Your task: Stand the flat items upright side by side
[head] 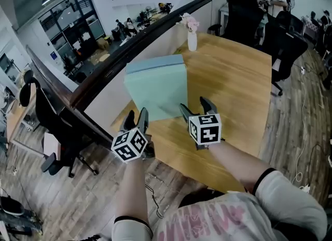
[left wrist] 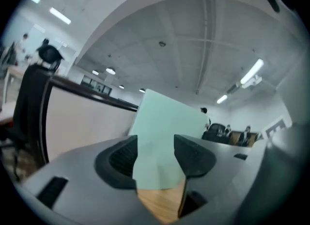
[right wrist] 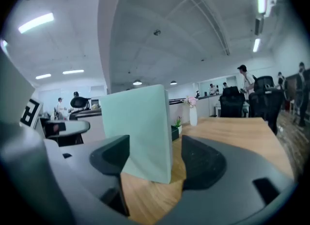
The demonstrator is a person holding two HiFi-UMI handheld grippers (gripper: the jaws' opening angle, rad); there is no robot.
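A pale green flat item [head: 158, 92] stands upright on the wooden table [head: 233, 79], its broad face towards me. My left gripper [head: 136, 115] sits at its lower left corner, jaws apart. In the left gripper view the pale green item [left wrist: 164, 122] shows through the gap of the left gripper [left wrist: 155, 156], and I cannot make out any pad pressing on it. My right gripper [head: 193, 106] is at the item's lower right corner, open. In the right gripper view the pale green item [right wrist: 138, 127] stands a little ahead of the right gripper [right wrist: 155, 158], clear of both jaws.
A white vase with pink flowers [head: 192, 40] stands at the table's far edge. A low partition with a dark rail [head: 119, 63] runs along the table's left side. Black office chairs [head: 280, 42] stand beyond the table at the right. A small dark planter [right wrist: 175, 132] sits behind the item.
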